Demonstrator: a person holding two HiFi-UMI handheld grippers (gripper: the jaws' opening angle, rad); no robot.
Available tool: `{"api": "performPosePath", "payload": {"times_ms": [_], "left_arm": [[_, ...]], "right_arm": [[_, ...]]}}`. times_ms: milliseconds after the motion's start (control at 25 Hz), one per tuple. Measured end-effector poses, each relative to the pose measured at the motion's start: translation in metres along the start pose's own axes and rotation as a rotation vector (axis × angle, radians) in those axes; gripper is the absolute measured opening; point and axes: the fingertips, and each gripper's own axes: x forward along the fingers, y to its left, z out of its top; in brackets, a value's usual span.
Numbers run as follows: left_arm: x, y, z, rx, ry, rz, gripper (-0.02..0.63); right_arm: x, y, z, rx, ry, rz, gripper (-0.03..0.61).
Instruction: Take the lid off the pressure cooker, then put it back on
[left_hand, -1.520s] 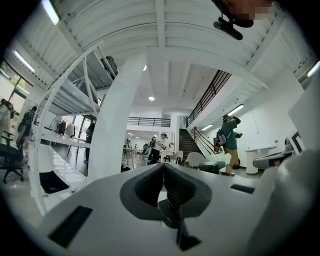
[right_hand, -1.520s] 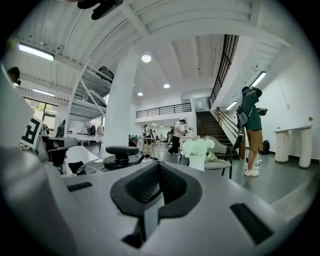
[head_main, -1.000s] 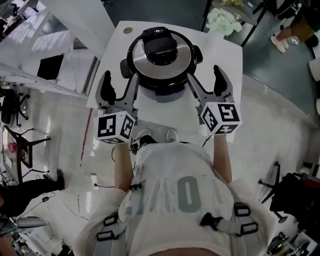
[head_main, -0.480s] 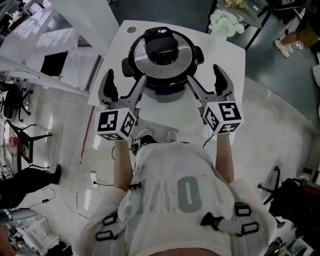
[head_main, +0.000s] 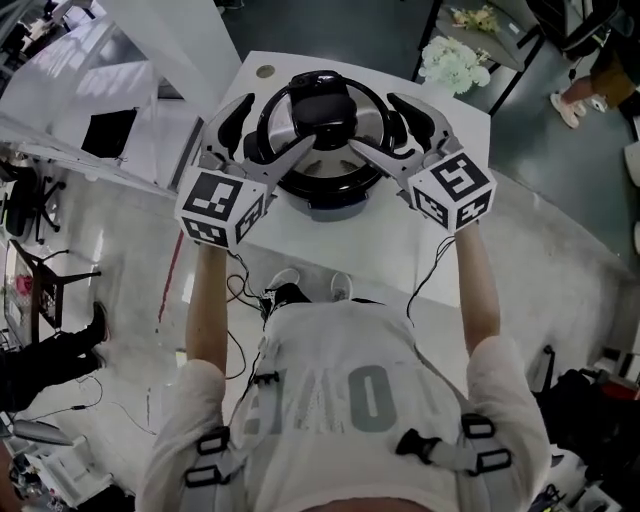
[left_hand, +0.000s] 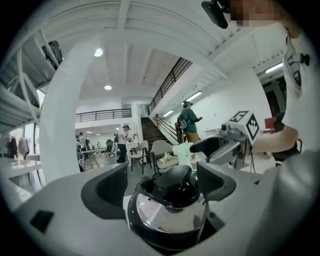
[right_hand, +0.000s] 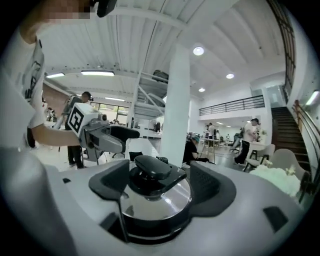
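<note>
The pressure cooker (head_main: 322, 185) stands on the white table (head_main: 440, 230), its steel lid (head_main: 300, 165) with a black handle (head_main: 322, 100) in place. My left gripper (head_main: 268, 135) reaches over the cooker's left side, open. One jaw lies outside the rim, the other over the lid. My right gripper (head_main: 385, 130) mirrors it on the right side, open. In the left gripper view the lid (left_hand: 167, 212) sits low between the wide pads (left_hand: 107, 190), untouched. From the right gripper view the handle (right_hand: 152, 167) rises between the pads (right_hand: 210, 185), which stand apart from it.
A small round disc (head_main: 265, 72) lies at the table's far left corner. White flowers (head_main: 447, 58) stand beyond the far right corner. White shelving and a dark screen (head_main: 108, 132) are left of the table. People walk in the hall behind (left_hand: 189, 120).
Both grippers have moved forward and up from the table's near edge to flank the cooker. They have rolled inward. The left jaws have spread wider.
</note>
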Motion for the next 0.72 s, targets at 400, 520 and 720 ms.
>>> {"api": "performPosePath", "payload": {"times_ms": [400, 520, 720], "left_arm": [[0.033, -0.011, -0.039, 0.112, 0.231, -0.231, 0.353], [0.036, -0.016, -0.048, 0.108, 0.278, -0.260, 0.342], [0.043, -0.017, -0.051, 0.096, 0.268, -0.266, 0.272]], "right_arm": [[0.050, 0.001, -0.023, -0.070, 0.147, 0.284, 0.369], [0.055, 0.002, -0.028, -0.082, 0.181, 0.312, 0.350], [0.058, 0.003, -0.030, -0.074, 0.197, 0.348, 0.319]]}}
